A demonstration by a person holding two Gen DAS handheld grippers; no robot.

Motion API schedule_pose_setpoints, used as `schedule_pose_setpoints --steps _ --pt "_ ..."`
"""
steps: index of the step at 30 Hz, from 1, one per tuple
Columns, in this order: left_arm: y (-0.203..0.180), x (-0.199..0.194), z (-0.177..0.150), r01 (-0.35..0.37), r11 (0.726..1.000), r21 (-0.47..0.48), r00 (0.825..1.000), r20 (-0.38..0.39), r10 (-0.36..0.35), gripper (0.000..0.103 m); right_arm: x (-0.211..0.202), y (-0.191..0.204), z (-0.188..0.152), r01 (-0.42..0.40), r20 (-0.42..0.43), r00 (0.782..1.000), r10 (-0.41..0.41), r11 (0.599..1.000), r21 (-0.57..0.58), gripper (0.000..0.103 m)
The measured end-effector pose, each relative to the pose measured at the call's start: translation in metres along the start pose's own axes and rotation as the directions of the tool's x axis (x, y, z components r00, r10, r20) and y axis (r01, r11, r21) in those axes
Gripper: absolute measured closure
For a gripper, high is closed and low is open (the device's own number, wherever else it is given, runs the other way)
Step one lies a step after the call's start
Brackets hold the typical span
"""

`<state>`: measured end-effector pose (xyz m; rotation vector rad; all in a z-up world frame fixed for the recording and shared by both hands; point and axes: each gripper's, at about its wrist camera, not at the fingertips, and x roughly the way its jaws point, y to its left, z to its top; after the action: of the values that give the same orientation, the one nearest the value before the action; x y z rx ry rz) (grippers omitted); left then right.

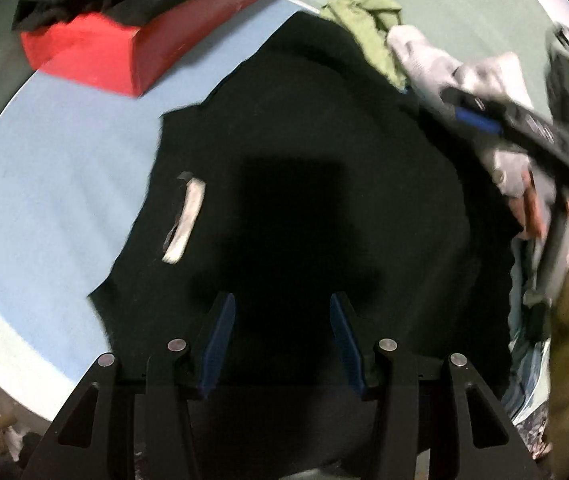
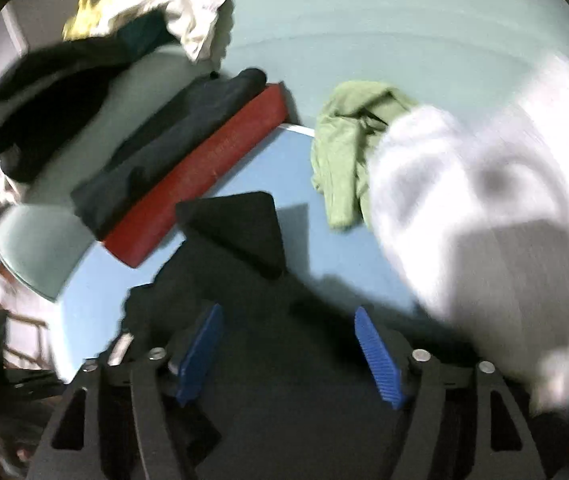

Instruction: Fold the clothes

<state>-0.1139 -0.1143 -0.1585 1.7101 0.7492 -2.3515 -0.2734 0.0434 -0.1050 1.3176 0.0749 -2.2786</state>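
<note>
Your left hand-held gripper [image 1: 282, 316] hangs half open and empty right over the black garment [image 1: 304, 168], which lies flat on the blue mat [image 1: 64, 160]. The garment's long axis runs away from you. Your right hand-held gripper [image 2: 288, 332] is wide open, empty, near its folded corner [image 2: 240, 224].
</note>
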Motion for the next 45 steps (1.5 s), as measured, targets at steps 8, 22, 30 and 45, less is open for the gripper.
schedule_pose_setpoints --steps 8,22,30,45 --pt "0.045 -0.035 0.016 0.021 0.996 -0.085 0.998 0.064 -0.015 0.052 0.051 -0.004 0.011 -0.045 -0.130 0.991 0.041 0.999 -0.028 0.064" --pt "-0.054 -0.081 0.078 0.027 0.988 0.151 0.961 0.269 -0.068 0.046 -0.052 0.080 -0.103 -0.272 -0.039 0.962 0.269 0.945 -0.179 0.094" --pt "-0.036 -0.056 0.031 -0.049 0.979 0.199 0.989 0.143 0.021 0.046 0.002 0.131 -0.215 -0.339 -0.315 0.904 0.290 0.934 -0.112 0.080" --pt "-0.029 -0.057 -0.021 -0.048 0.981 0.189 0.989 0.146 0.020 0.046 -0.019 -0.020 -0.087 -0.350 0.042 0.929 0.368 0.836 0.422 0.035"
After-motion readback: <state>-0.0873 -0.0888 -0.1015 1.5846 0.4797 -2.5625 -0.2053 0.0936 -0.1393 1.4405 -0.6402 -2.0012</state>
